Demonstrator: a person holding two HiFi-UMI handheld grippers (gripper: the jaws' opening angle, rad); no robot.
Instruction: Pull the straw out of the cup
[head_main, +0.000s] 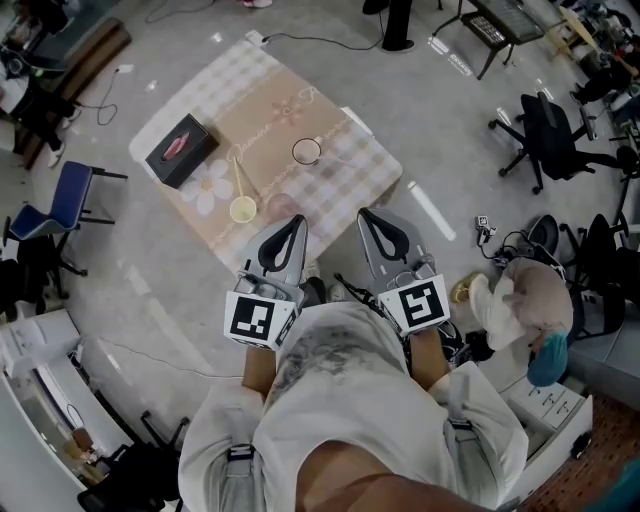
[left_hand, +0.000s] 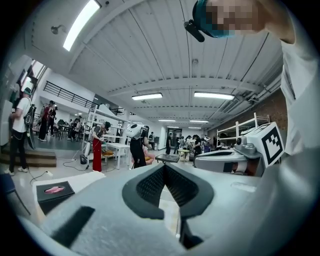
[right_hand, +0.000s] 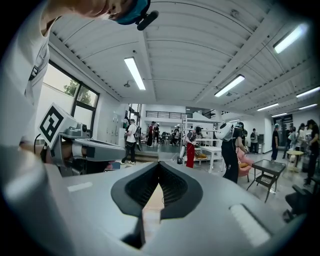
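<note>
A cream cup (head_main: 243, 209) stands near the front edge of the checked-cloth table (head_main: 345, 185), with a pale straw (head_main: 238, 176) slanting up out of it toward the far side. My left gripper (head_main: 296, 221) (left_hand: 164, 165) hovers at the table's near edge, just right of that cup, its jaws shut and empty. Beside it, my right gripper (head_main: 366, 213) (right_hand: 159, 163) points the same way, also shut with nothing in it. Both are held close to my body and do not touch the cup or straw. Neither gripper view shows the cup.
A pinkish clear glass (head_main: 282, 206) sits next to the cream cup, and a dark, white-rimmed cup (head_main: 306, 151) stands farther back. A black box (head_main: 181, 149) (left_hand: 54, 192) lies at the table's left. A blue chair (head_main: 62, 200) and office chairs (head_main: 548, 135) stand around; people work in the background.
</note>
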